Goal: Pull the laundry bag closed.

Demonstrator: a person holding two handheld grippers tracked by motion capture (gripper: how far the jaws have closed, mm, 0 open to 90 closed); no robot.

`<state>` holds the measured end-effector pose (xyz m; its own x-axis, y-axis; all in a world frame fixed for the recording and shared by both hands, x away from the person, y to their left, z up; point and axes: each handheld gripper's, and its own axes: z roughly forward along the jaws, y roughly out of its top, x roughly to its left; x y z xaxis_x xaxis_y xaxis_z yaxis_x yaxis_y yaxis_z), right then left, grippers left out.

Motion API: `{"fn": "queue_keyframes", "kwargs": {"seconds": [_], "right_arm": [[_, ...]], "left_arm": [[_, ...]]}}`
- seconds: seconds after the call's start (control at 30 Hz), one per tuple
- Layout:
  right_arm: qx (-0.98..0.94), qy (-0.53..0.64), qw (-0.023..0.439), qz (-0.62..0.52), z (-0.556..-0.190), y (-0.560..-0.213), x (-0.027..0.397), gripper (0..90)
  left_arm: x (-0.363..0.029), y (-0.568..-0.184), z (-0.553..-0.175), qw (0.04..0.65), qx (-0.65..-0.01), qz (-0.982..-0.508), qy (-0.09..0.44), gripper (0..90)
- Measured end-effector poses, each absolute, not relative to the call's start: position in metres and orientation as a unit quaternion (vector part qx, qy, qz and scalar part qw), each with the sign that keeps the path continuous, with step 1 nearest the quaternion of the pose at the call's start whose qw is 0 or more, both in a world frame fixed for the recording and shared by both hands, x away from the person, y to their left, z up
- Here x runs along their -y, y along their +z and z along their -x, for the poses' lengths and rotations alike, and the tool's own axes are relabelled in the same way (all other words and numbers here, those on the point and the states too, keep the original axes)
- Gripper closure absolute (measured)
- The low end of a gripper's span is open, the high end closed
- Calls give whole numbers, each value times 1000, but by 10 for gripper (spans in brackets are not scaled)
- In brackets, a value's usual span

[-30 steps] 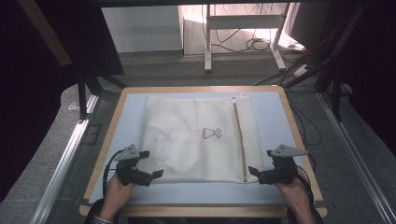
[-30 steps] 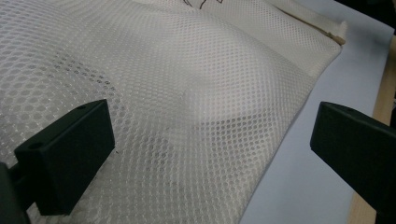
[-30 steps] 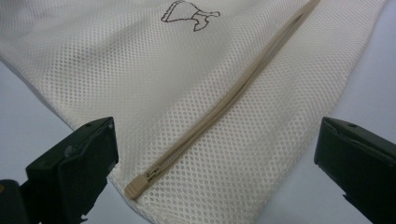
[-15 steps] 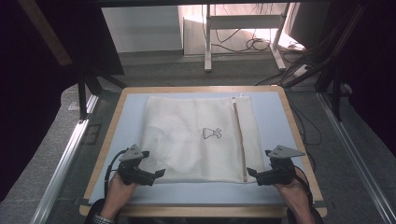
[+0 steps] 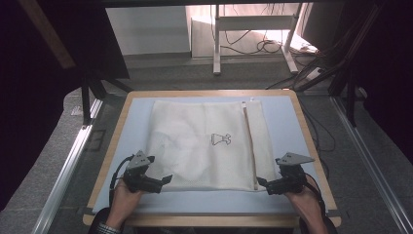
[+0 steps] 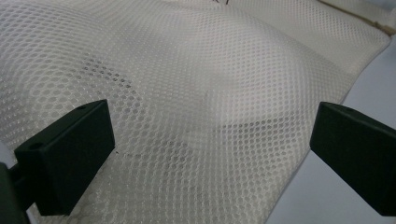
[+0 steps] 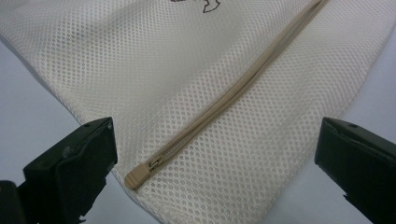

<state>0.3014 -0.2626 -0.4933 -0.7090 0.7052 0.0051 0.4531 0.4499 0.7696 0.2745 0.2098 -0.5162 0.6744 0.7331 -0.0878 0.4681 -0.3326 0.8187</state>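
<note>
The left gripper [image 5: 163, 180] hovers at the near left corner of the mesh laundry bag [image 5: 209, 144], jaws spread wide and holding nothing. In the left gripper view the bag's weave [image 6: 196, 93] runs from between the jaws out ahead of them, its near edge slanting toward the right-hand jaw, with bare blue surface [image 6: 364, 84] beyond. The cloth bulges softly in front of the jaws, so it looks light, limp and a little slack; it will likely drape and fold rather than keep a shape. A pinch on the corner or along the hem should hold better than on the open middle, where the mesh would simply bunch.

The bag lies flat on the surface [image 5: 287, 117], a small black print [image 5: 220, 139] near its middle. It looks flat and probably empty, though the mesh hides what may be inside.

The right gripper [image 5: 263, 184] sits at the near right corner, jaws likewise wide and empty. In the right gripper view the tan zipper [image 7: 243, 84] runs away from between the jaws, and its pull [image 7: 140, 173] lies just ahead of the left-hand jaw, at the closed near end. The pull is small and firm, the likeliest place to grip for opening.
</note>
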Motion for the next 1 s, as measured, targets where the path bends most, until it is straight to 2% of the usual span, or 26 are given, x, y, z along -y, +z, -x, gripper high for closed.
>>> {"fn": "queue_keyframes", "kwargs": {"seconds": [0.77, 1.0], "right_arm": [[-840, 383, 160, -349, -298, -493, 249, 3], [-859, 338, 182, -338, -290, -491, 239, 151]], "left_arm": [[-208, -517, -275, 429, -369, -809, 158, 0], [-207, -517, -274, 427, -369, -810, 160, 0]]}}
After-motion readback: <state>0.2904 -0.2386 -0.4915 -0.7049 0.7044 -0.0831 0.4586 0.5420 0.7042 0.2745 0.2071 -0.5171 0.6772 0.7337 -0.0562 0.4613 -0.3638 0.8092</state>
